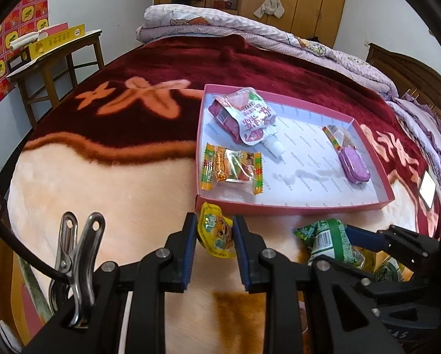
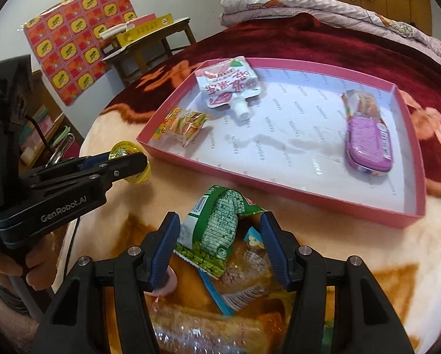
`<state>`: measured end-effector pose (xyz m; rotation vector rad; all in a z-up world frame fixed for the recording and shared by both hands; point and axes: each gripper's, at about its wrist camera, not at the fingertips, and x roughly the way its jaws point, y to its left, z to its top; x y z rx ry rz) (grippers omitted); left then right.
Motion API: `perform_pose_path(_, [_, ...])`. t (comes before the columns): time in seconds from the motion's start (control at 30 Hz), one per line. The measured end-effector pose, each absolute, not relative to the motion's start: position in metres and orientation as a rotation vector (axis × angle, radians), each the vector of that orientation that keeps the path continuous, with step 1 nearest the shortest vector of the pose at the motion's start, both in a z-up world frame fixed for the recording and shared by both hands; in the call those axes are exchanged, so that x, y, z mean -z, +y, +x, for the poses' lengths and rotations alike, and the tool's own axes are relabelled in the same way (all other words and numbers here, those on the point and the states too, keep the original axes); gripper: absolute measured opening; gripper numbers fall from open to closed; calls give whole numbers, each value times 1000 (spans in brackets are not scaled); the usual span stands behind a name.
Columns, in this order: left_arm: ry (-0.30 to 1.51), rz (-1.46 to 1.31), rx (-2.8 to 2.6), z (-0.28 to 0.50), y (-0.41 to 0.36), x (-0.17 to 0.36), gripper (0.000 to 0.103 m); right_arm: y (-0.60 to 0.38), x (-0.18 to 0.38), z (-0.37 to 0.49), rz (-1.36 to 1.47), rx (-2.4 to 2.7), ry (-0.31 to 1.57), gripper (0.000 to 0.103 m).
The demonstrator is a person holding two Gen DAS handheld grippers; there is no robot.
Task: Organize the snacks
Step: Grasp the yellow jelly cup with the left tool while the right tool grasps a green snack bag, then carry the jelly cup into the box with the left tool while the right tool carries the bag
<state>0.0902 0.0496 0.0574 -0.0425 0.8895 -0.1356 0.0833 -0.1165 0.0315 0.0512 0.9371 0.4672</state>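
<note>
Covering the bed: a plush blanket (image 1: 126, 177), maroon and cream, bearing everything below.
Pink tray (image 2: 309, 203): shallow, white-lined, lying flat on the blanket.
Spouted drink pouch (image 2: 229, 85): in the tray's far left part, cap toward the viewer.
Purple tin (image 2: 368, 144): in the tray's right part, touching a clear-wrapped snack beyond it.
Burger gummy packet (image 2: 185, 126): in the tray's near left corner.
Green snack packet (image 2: 217, 230): standing on a heap of wrapped snacks outside the tray's near wall.
Yellow jelly cup (image 1: 216, 230): just outside the tray's near left corner.
Left gripper (image 1: 216, 233): pads pinching the yellow jelly cup.
Right gripper (image 2: 220, 244): fingers spread either side of the green snack packet; contact unclear.
</note>
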Motion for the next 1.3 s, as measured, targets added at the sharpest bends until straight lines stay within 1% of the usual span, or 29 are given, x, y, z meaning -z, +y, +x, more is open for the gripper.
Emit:
perform_pose_path(0.03, [889,-44,136,90,50,-57,26,-115,-31,84,46,-467,938,56])
perform_pose_path(0.07, [889,-45,136,90,51,-57,26,-114,-30,84,45,-470,938,50])
perform_pose_path(0.1, [888,-46,137,89,51,-57,26,-113,-30,85,47,-473,939,46])
perform_pose_path(0.33, [886,-64,150,88,52,-60,26,-112,-31,81,47,-492,922,39])
perform_pose_path(0.8, [852,-54,204,86,39,-81,26,-131,-51,65,88,-511,847,37])
perform_pose_path(1.3, [834,-6,264,106,11,-93,26,-177,-73,79,130,-406,792,37])
